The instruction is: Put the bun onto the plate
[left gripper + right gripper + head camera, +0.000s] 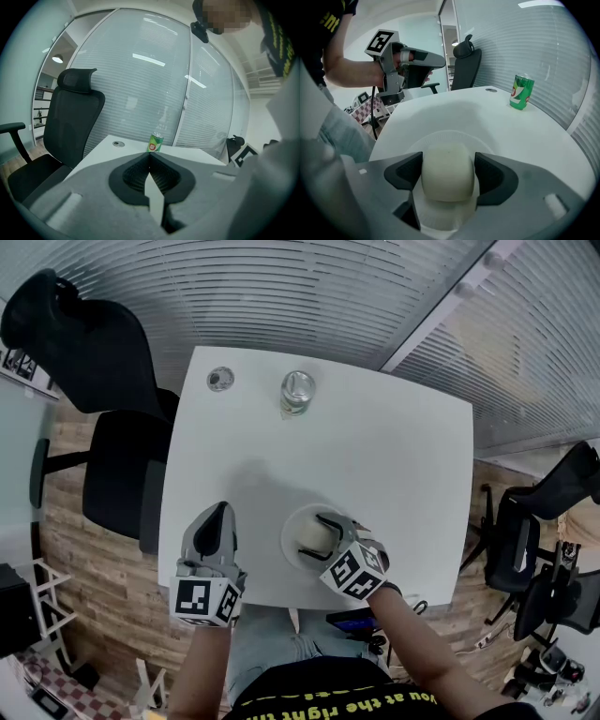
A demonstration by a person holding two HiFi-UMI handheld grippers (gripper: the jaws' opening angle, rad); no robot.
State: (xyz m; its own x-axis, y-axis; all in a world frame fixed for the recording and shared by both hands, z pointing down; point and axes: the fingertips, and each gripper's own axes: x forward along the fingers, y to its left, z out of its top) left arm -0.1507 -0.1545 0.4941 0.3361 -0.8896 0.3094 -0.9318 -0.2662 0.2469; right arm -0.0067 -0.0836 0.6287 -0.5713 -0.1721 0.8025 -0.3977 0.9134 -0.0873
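Right gripper (319, 536): clamped on the bun (446, 174), one pad on each side.
Bun: pale and round, over the middle of the plate (287, 538); I cannot tell whether it touches.
Plate: white, near the table's (384, 460) front edge.
Left gripper (221, 512): jaws together, nothing between them, left of the plate.
Can (297, 392): green, upright, far side, well apart.
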